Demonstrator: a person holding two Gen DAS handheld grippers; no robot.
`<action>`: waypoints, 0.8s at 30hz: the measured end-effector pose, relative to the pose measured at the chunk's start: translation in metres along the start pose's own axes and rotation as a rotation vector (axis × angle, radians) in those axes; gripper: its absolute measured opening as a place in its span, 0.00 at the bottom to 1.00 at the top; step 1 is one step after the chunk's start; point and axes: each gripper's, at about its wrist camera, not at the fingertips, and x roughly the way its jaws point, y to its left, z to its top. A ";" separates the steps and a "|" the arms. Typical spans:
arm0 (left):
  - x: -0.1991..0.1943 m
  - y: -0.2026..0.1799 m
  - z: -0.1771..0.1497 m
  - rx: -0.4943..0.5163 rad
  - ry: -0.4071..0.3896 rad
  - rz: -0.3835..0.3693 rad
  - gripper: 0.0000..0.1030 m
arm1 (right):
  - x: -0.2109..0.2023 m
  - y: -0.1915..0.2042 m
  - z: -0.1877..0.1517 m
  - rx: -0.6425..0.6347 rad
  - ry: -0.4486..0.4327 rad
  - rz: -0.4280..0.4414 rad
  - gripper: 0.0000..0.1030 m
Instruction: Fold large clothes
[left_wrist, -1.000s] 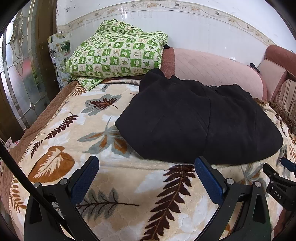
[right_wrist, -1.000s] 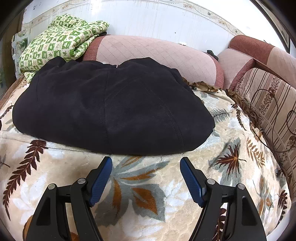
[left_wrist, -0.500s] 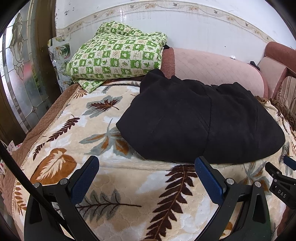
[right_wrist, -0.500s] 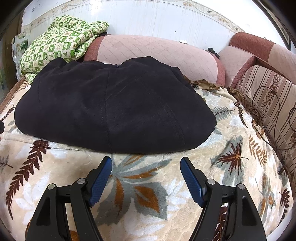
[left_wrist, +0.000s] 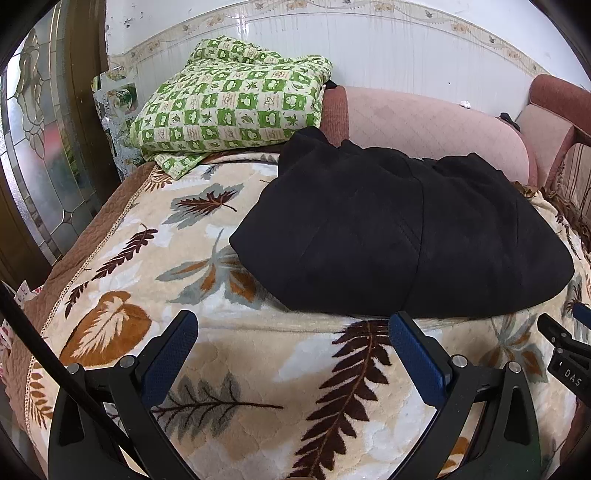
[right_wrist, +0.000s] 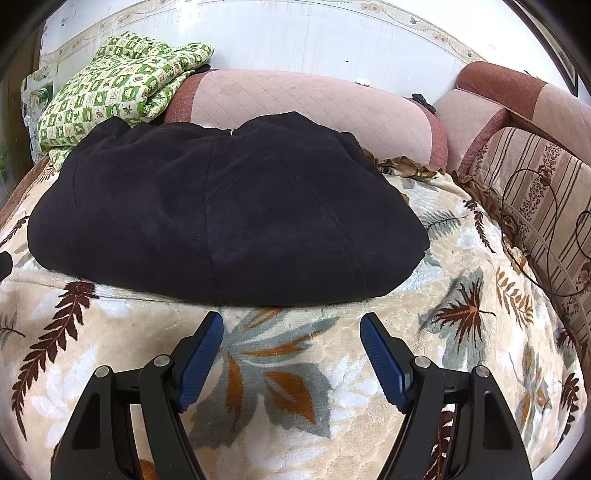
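Note:
A large black garment (left_wrist: 399, 232) (right_wrist: 225, 218) lies folded into a thick bundle on a leaf-patterned blanket (left_wrist: 229, 369) (right_wrist: 295, 373). My left gripper (left_wrist: 293, 328) hovers open just short of the bundle's near edge, with nothing between its blue pads. My right gripper (right_wrist: 291, 328) is open too, in front of the same near edge, and holds nothing. Part of the right gripper (left_wrist: 565, 354) shows at the right edge of the left wrist view.
A green checked quilt (left_wrist: 232, 107) (right_wrist: 122, 85) is piled at the back left. Pink bolsters (left_wrist: 424, 122) (right_wrist: 310, 103) line the white wall behind the garment. A striped cushion (right_wrist: 546, 199) flanks the right side. A glass door (left_wrist: 40, 147) stands left of the bed.

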 end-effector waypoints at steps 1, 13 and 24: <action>0.000 0.000 0.000 0.002 0.001 0.001 1.00 | 0.000 0.000 0.000 -0.001 0.001 0.001 0.78; 0.003 0.000 -0.002 0.005 0.013 -0.005 1.00 | 0.002 -0.002 -0.001 0.007 0.011 0.001 0.78; 0.009 -0.002 -0.004 0.007 0.032 -0.007 1.00 | 0.003 -0.004 -0.001 0.014 0.010 0.003 0.78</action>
